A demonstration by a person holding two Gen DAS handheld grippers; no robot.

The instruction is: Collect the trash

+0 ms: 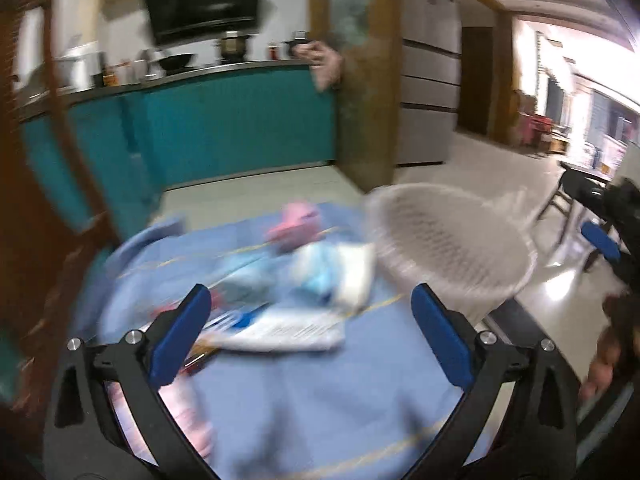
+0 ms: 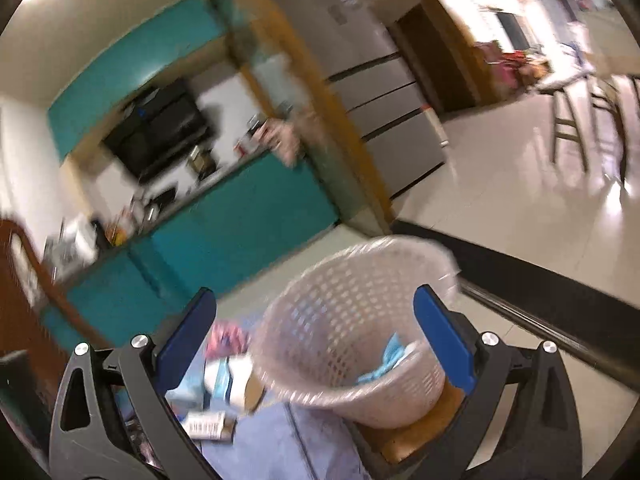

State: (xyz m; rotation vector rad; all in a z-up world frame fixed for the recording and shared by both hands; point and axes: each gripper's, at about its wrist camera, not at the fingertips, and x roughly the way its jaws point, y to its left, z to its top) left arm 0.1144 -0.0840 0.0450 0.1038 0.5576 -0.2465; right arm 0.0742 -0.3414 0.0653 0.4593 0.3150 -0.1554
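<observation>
A pale plastic lattice waste basket stands at the right end of a blue cloth; in the right wrist view the basket holds a light blue scrap. Trash lies on the cloth: a pink wrapper, a white and blue packet and a flat white printed pack. My left gripper is open and empty above the trash. My right gripper is open and empty, close in front of the basket. Both views are blurred.
Teal kitchen cabinets with cookware stand beyond the cloth. A wooden chair is at the left. A grey fridge and a glossy tiled floor lie to the right, with a stool farther off.
</observation>
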